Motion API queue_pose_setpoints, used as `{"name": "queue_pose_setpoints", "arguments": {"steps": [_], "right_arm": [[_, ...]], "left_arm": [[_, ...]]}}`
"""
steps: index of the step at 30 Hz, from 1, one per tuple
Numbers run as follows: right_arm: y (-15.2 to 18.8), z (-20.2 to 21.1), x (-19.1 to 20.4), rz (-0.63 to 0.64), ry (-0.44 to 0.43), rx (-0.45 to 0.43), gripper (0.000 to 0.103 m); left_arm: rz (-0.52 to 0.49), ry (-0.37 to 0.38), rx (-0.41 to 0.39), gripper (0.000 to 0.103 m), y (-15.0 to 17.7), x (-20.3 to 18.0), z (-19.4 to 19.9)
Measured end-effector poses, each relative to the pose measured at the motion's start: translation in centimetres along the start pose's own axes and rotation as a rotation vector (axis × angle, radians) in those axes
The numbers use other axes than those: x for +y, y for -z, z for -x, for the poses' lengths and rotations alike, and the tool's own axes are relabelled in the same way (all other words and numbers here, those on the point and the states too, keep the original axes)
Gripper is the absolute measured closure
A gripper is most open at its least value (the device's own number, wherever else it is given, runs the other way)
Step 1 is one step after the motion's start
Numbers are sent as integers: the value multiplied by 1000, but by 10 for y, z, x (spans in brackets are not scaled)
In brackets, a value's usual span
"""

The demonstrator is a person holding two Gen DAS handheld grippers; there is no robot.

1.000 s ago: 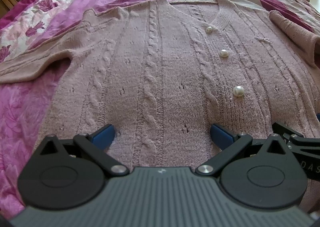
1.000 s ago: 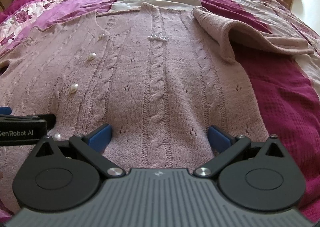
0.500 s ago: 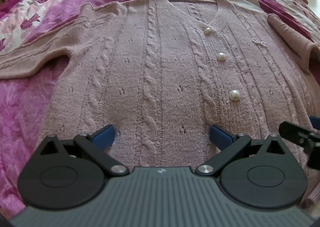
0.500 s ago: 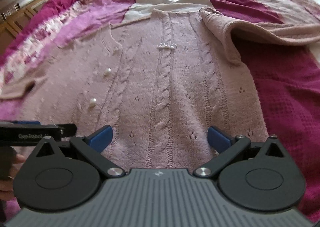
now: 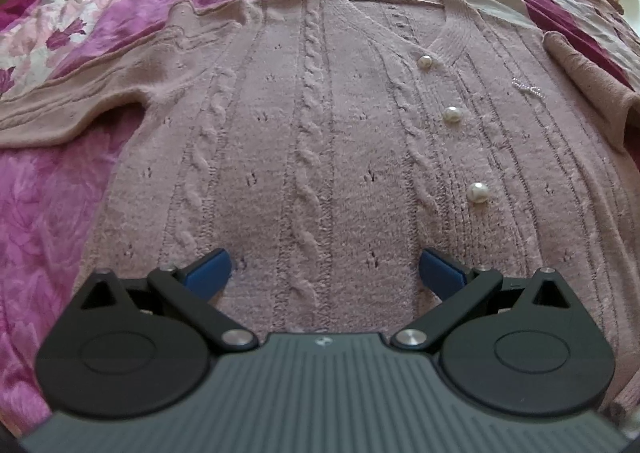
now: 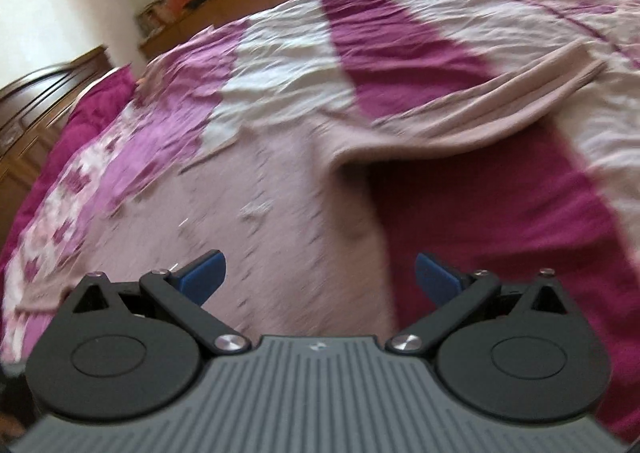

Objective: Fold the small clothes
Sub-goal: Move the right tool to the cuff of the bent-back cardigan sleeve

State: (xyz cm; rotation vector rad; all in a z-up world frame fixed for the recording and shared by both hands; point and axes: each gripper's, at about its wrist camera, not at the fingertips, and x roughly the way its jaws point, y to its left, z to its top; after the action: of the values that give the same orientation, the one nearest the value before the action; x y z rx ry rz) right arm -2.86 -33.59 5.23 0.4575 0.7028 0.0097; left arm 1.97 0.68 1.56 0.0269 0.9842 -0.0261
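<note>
Item: pink cable-knit cardigan (image 5: 320, 157), spread flat and buttoned on bed (image 5: 48, 213), ready for folding. Left tool (image 5: 324, 267) wide, empty, over hem. Right tool (image 6: 318, 271) wide, empty, aimed towards sleeve (image 6: 480, 109).

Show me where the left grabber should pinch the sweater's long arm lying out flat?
Probably the cuff end of the sleeve, coming from the outer left side. It lies flat and stretched away from the cardigan body, so its far edge is free. The left gripper is open, empty.
</note>
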Motion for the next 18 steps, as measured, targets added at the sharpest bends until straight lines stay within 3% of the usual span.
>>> {"name": "queue_pose_setpoints", "arguments": {"steps": [10,18], "right_arm": [[-35,-35,-97,-266,67,-92,0],[-64,-54,-136,-370,62,-176,0]], "left_arm": [[-29,-14,-19,0,4,-3,-5],[-42,-22,-29,0,6,-6,-6]]}}
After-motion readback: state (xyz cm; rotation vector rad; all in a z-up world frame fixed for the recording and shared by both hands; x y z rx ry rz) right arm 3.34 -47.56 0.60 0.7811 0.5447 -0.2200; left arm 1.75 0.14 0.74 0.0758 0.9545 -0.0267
